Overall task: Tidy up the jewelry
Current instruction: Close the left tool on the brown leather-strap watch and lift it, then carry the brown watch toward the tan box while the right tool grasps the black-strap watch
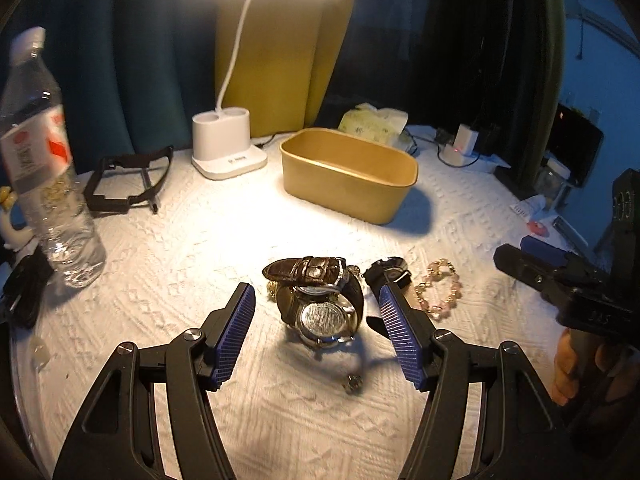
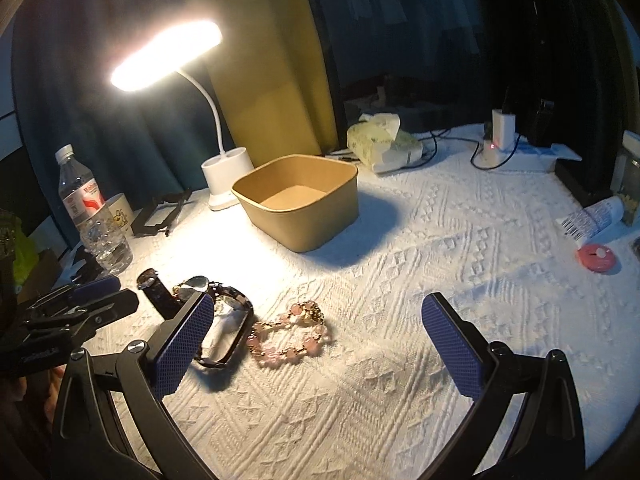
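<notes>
Left gripper: spread wide, its blue pads either side of the watch pile, touching nothing that I can see.
Right gripper: spread wide too, holding nothing, low over the white textured surface.
Brown-strap watch: lies on the surface between the left gripper's pads, case back up, the strap looped over the top (a gold chain peeks out at its left edge).
Dark watch: just beside the brown one on its right; in the right wrist view its black band lies partly hidden behind the right gripper's left pad.
Pink bead bracelet: flat on the surface, just right of the dark watch, inside the right gripper's span.
Small charm: on the surface near the watches, towards the camera, too blurred to identify.
Brown paper box: open, well behind the jewelry, nothing visible inside (seen in the right wrist view).
Desk lamp: lit, beside the box's left.
Water bottle: upright at the far left.
Tissue pack: behind the box.
</notes>
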Demonstrator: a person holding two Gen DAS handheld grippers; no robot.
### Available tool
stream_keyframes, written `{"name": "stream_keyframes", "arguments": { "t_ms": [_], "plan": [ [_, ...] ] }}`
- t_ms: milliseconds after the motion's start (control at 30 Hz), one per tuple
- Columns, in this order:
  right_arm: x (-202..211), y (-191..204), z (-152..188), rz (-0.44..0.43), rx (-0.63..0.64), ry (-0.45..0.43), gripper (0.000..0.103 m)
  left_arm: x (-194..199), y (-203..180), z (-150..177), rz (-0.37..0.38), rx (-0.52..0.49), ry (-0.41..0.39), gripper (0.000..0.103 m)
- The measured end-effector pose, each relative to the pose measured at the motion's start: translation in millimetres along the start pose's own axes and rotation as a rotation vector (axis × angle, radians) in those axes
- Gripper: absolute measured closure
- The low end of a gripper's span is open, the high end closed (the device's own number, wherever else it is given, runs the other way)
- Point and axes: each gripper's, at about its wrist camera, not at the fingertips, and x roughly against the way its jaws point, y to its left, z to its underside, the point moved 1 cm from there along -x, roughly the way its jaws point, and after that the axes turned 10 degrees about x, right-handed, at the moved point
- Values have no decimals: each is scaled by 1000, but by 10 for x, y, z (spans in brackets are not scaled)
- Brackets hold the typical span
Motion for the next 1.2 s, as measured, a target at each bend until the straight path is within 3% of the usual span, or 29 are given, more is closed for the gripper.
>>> {"name": "stream_keyframes", "arguments": {
  "t_ms": [133,433,500,700,933,1200],
  "plan": [
    [-92,-75,-74,-2,-19,4,1,-162,41,-57,-18,11,32,35],
    [-252,-11,-147,-36,11,30,1,-368,49,-99,29,38,83,35],
    [-264,-1,-152,-39,14,33,1,-386,40,-80,47,36,90,43],
    [-295,71,-141,-53,17,49,1,-349,95,-69,73,59,80,47],
    [-306,253,-179,-66,63,53,1,-123,185,-111,104,95,11,48],
    [-464,484,-147,-96,110,118,1,125,378,-188,100,139,-69,48]
  ]
}}
